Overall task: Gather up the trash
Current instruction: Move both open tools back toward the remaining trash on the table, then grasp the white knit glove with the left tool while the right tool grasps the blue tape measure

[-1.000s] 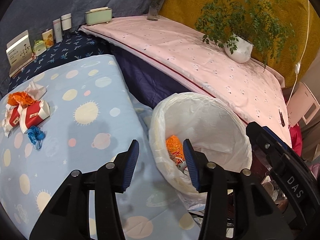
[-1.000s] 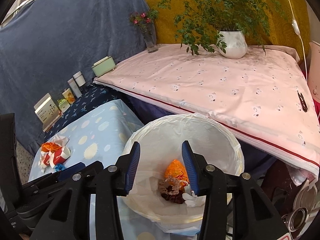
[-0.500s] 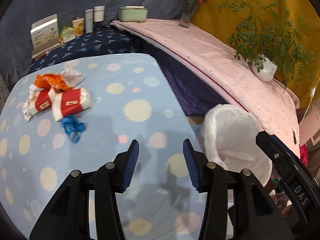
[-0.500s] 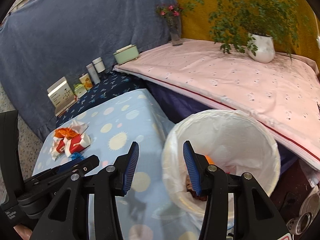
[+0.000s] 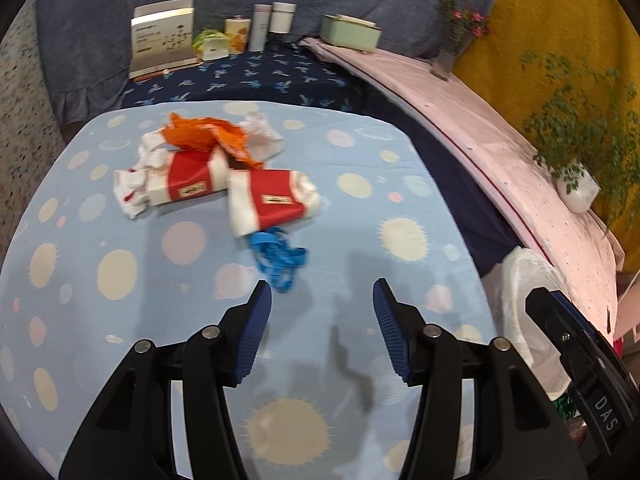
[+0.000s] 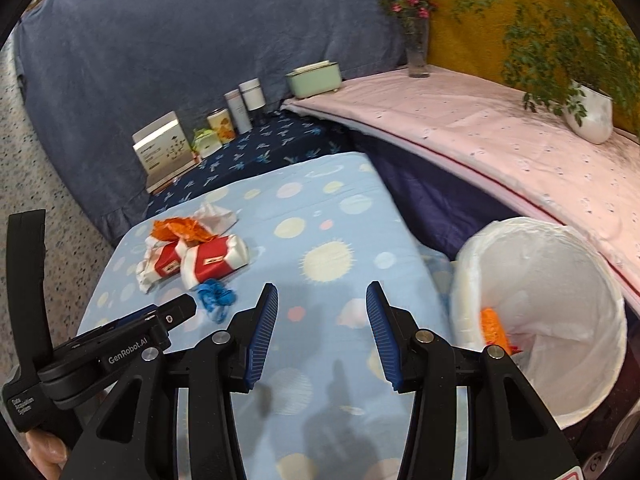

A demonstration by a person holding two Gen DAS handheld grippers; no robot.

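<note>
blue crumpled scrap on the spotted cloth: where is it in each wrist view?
Left wrist: blue scrap, centre, just beyond the left fingertip.
Right wrist: blue scrap, left of centre, beside the left gripper tip.
Shared landmark: nearer red-and-white packet, directly behind it.

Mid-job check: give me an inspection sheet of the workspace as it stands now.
Surface: blue dotted sheet, trash at its far end.
Job's things: two red-white wrappers, orange wrapper, crumpled tissue, blue scrap; lined bin holds orange trash.
Clutter: box, jars, green case on the far ledge.
Grippers: left tongs and right tongs open, empty.
Cables: nothing seen.
Surroundings: potted plant, flower vase.
</note>
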